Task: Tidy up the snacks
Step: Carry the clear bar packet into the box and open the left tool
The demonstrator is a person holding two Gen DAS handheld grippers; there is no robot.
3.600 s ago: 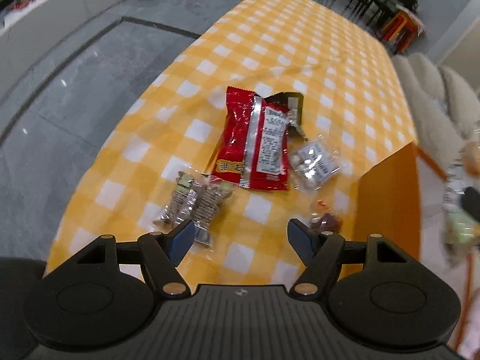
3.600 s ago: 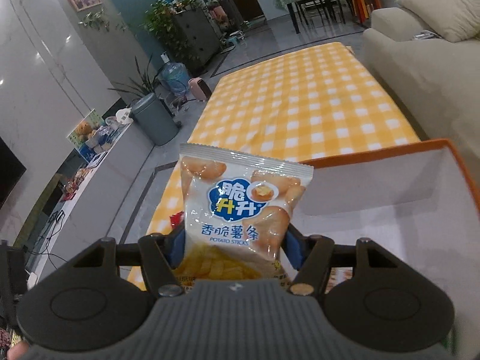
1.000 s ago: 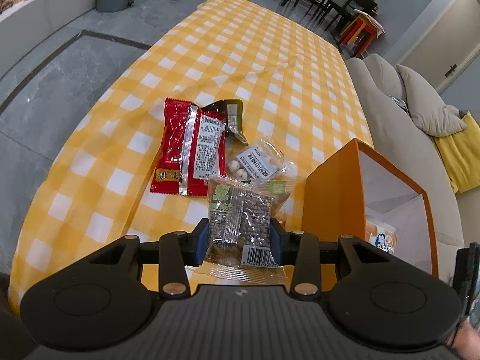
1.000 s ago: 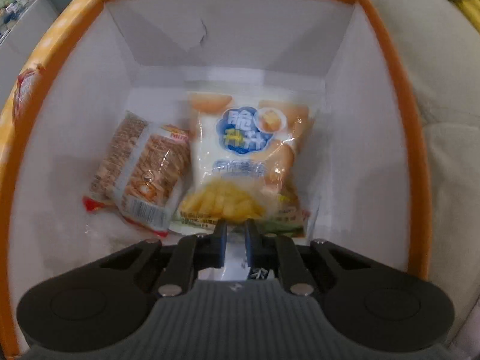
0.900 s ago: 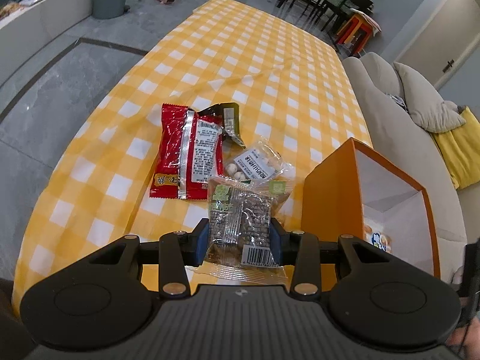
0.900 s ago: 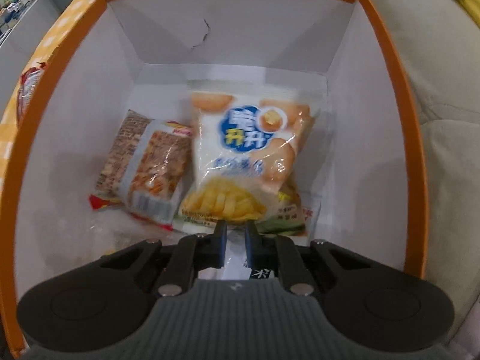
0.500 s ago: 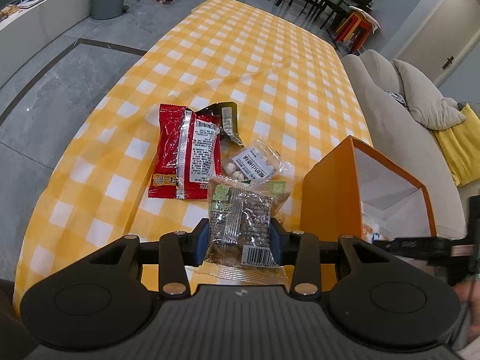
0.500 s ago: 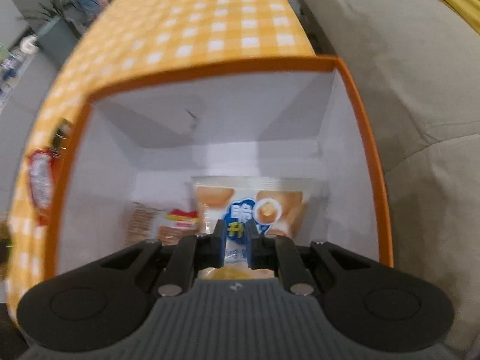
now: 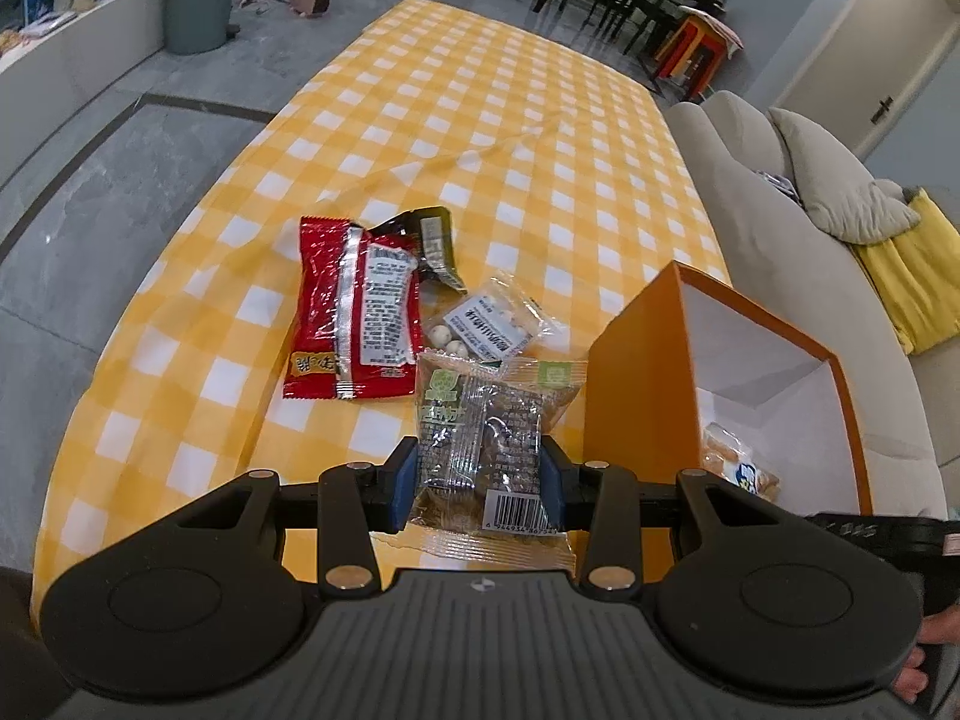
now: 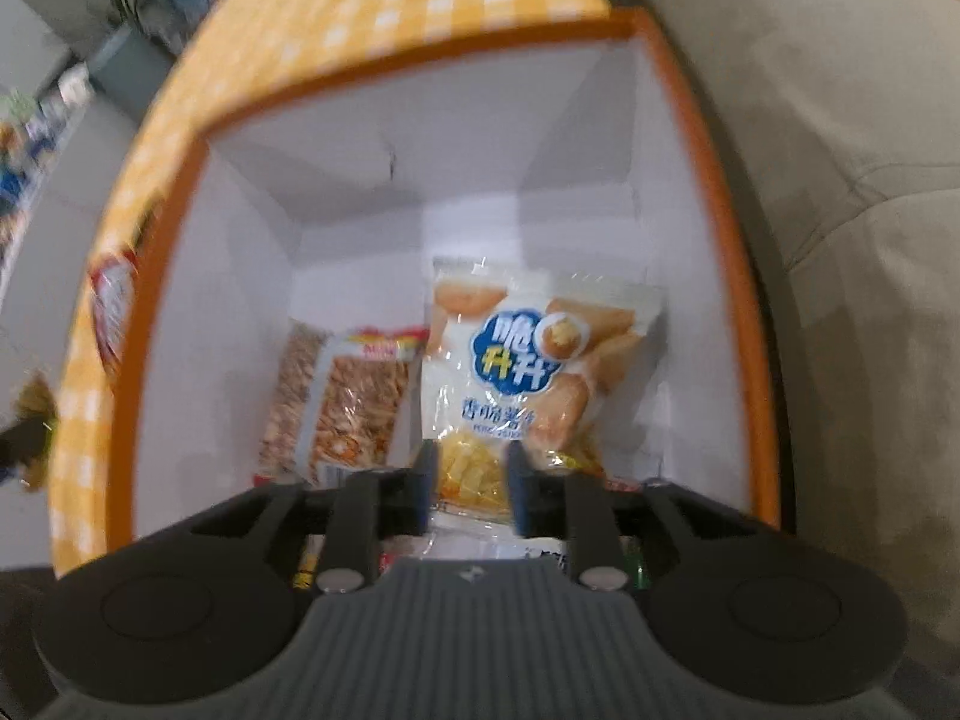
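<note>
On the yellow-checked bench [image 9: 510, 138], at about ten o'clock from the left gripper [image 9: 479, 476], a red snack packet [image 9: 351, 309] lies flat, with a dark wrapper [image 9: 429, 246] touching its far right corner. Just right of these, near twelve o'clock, sits a clear bag of pale round sweets [image 9: 486, 324]. The left gripper's fingers [image 9: 403, 476] are clamped on a clear packet of dark snacks [image 9: 489, 450], lifted above the bench. At two o'clock stands the orange box [image 9: 639, 384], white inside. In the right wrist view the right gripper [image 10: 471, 483] hangs over the box's opening, its fingers [image 10: 423, 483] a narrow gap apart and holding nothing; below them a white potato-stick bag [image 10: 534, 360] lies on the box floor, beside a brown-patterned packet [image 10: 342, 396] at its left.
</note>
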